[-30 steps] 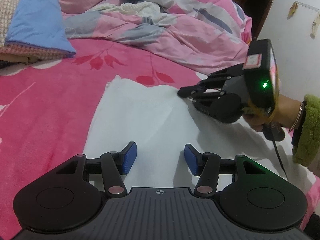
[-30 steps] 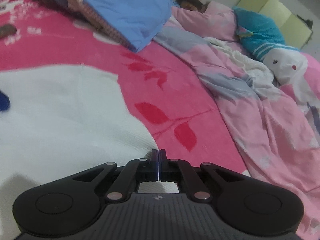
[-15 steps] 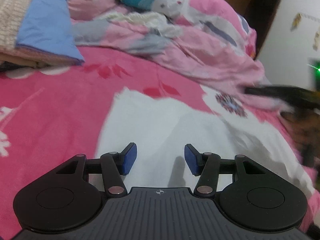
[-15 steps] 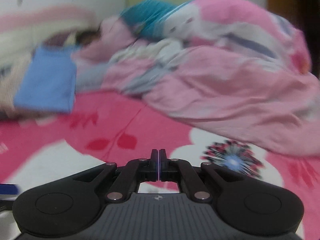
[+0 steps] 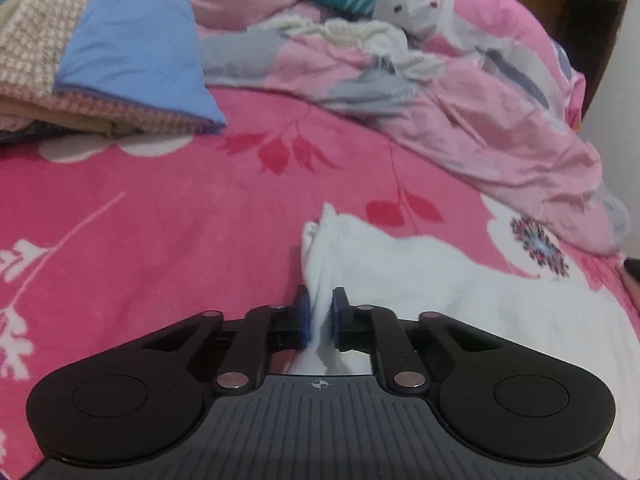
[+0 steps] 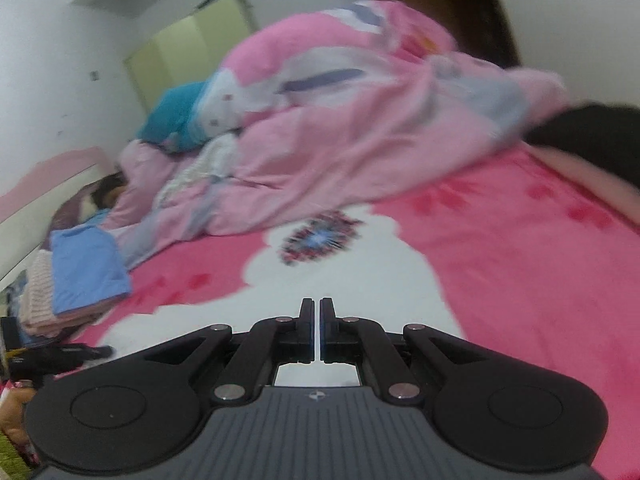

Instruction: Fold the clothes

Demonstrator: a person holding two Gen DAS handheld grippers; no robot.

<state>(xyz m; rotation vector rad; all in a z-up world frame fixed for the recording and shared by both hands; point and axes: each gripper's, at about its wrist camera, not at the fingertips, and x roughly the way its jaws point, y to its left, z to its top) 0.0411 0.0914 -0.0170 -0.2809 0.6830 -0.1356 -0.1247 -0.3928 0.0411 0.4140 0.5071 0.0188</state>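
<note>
Within the last half second the left gripper (image 5: 319, 312) has been closed onto the white garment (image 5: 460, 280), and a bunched edge of the cloth is now pinched between its 2 blue pads (image 5: 304, 314); a second ago those jaws were held apart above flat fabric. The garment lies on the pink floral blanket (image 5: 160, 220), with the gathered corner raised just beyond the left gripper and the rest spread away from it to the right. The right gripper (image 6: 316, 330) is shut on nothing and has been swung off the garment towards the pink duvet (image 6: 360, 120). A fold is judged ready to be started from the pinched edge.
</note>
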